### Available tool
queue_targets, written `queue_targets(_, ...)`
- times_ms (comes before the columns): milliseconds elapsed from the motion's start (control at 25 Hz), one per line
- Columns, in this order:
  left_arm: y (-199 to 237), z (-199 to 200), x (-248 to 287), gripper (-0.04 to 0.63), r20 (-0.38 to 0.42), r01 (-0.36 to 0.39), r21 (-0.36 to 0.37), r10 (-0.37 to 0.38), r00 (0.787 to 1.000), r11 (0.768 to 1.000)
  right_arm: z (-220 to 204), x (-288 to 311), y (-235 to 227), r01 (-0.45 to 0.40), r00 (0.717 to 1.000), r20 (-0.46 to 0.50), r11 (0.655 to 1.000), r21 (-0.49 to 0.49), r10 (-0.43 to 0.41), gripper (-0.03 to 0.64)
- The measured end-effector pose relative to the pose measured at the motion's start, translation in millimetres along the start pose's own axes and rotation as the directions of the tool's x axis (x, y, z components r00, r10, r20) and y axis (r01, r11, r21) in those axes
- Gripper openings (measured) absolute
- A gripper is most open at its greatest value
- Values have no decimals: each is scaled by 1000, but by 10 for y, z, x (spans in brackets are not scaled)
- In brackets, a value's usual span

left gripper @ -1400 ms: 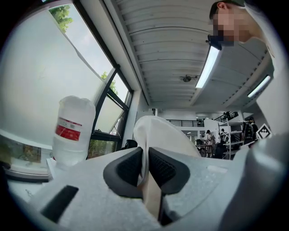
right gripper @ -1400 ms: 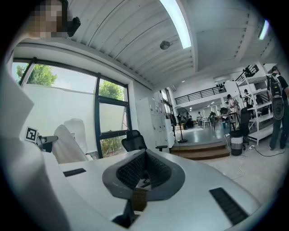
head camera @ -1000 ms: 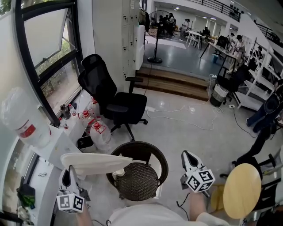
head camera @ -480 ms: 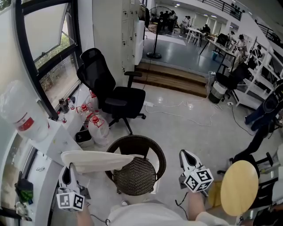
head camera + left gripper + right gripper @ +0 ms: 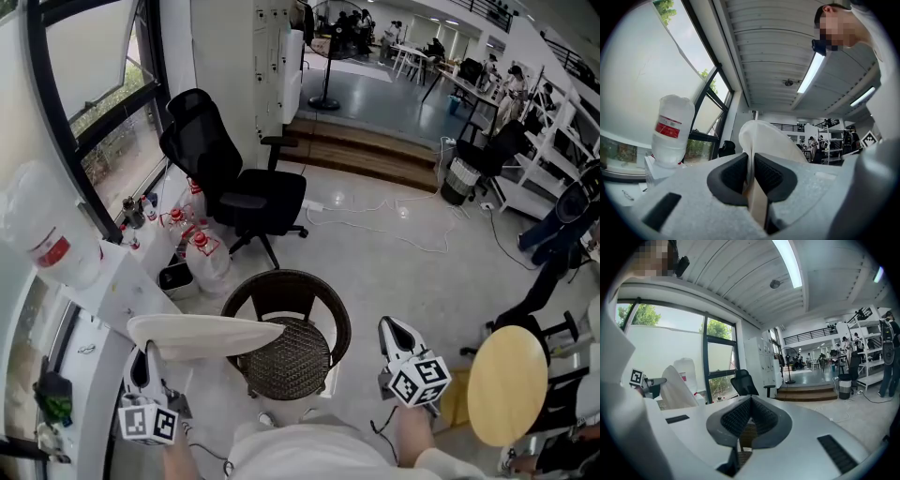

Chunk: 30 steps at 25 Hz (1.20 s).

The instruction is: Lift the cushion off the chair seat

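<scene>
My left tool point(image 5: 143, 367) is shut tight on the edge of the cushion point(image 5: 202, 335). The two pads pinch the thin rim, and the rest of the cushion sticks out flat in front, like a big white plate. I grab it by the edge because that is the thin part, the part that fits between the pads.

The cushion is up in the air now. It hangs over the left side of the brown woven chair point(image 5: 292, 354), and its far end reaches across the chair's left rim. It does not touch the seat. The seat is bare and I can see the weave all over it. So I think the lifting part is done, or almost done.

I hold the cushion off to the side and not right over the middle. I think that is so the seat is left free and the cushion does not bump the back of the chair.

My right tool point(image 5: 392, 330) is closed too, but nothing is in it. Looking along it, I see only the chair past the pads. It waits just to the right of the chair. I think one tool is enough, because the cushion looks light and does not droop much.
</scene>
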<state>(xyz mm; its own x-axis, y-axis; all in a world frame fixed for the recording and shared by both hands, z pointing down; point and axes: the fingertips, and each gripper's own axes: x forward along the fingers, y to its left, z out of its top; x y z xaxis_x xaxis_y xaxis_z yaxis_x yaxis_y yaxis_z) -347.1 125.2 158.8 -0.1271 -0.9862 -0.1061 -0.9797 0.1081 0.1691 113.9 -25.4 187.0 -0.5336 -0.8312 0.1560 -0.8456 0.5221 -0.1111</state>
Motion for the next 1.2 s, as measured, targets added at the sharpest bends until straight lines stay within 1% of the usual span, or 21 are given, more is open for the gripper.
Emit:
queue_targets(120, -2, 4, -48, 38, 2, 4, -3, -4, 1000, 1000, -19, -15, 48, -3, 1000, 3, 1000, -3, 3, 2)
queue_targets(320, -21, 29, -103, 38, 4, 5, -4, -5, 1000, 1000, -11, -45, 110, -15, 1000, 4, 999, -35, 15, 2)
queue_targets(520, 10, 23, -128, 40, -5, 13, -20, -13, 1000, 1000, -30, -48, 180, -14, 1000, 2, 1000, -25, 14, 2)
queue_targets(1200, 187, 23, -264, 40, -20, -5, -9, 5, 1000, 1000, -99, 63, 426, -50, 999, -12, 998, -27, 49, 2)
